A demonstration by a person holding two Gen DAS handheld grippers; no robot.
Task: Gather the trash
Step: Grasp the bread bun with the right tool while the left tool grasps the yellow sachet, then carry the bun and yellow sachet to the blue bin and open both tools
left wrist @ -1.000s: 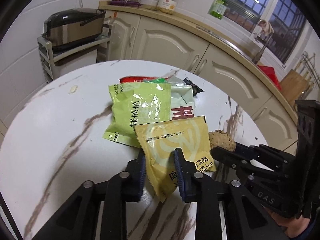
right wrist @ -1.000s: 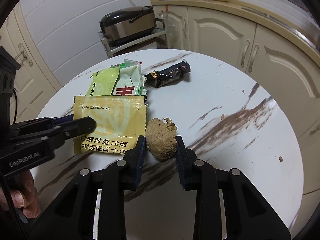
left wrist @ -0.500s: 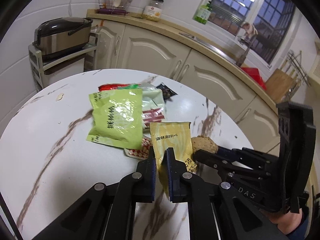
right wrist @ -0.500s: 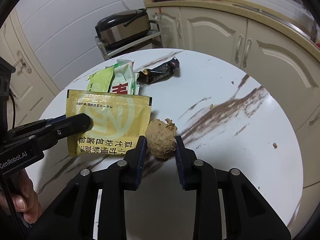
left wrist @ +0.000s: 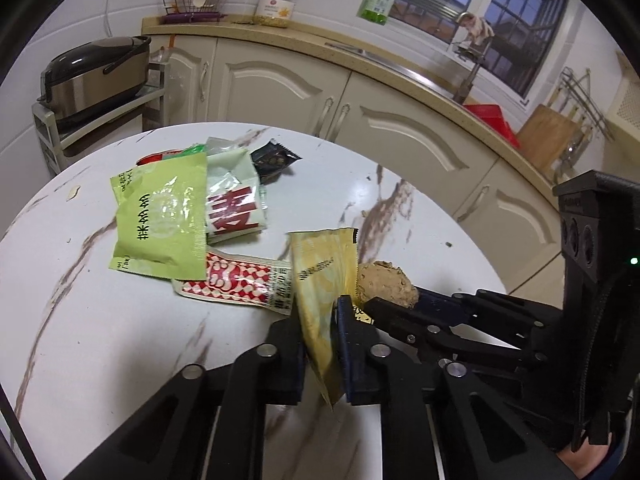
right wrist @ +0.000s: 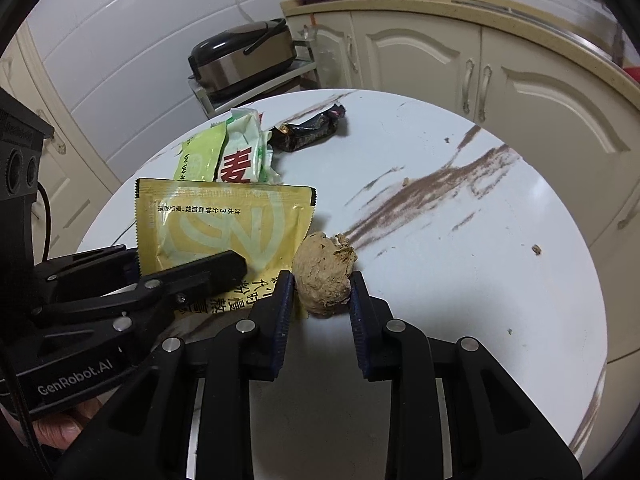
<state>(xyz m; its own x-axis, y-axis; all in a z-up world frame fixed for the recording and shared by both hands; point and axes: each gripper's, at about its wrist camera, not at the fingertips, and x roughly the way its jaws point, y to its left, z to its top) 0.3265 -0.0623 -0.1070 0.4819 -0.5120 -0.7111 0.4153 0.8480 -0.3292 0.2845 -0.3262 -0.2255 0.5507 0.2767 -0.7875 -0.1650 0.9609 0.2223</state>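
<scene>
My left gripper [left wrist: 320, 320] is shut on the lower edge of a yellow packet [left wrist: 324, 268], which stands tilted up off the white marble table [left wrist: 80, 320]. In the right wrist view the same yellow packet [right wrist: 224, 224] faces me, the left gripper [right wrist: 236, 260] pinching it. My right gripper [right wrist: 320, 280] is shut on a brown crumbly lump [right wrist: 324, 272], its pads pressing both sides. Flat on the table lie a green packet [left wrist: 160, 224], a white packet with a red character [left wrist: 234, 200], a red-and-white checked sachet [left wrist: 236, 284] and a black wrapper [left wrist: 274, 160].
A rice cooker [left wrist: 92, 76] sits on a small shelf beyond the table's far left edge. Cream cabinets [left wrist: 280, 92] curve behind the table. A small crumb [right wrist: 536, 249] lies near the table's right edge. A hand [right wrist: 60, 428] holds the left gripper at lower left.
The left jaws closed on the yellow packet and drew it up and to the right, uncovering the checked sachet. The right gripper kept its hold on the lump.
</scene>
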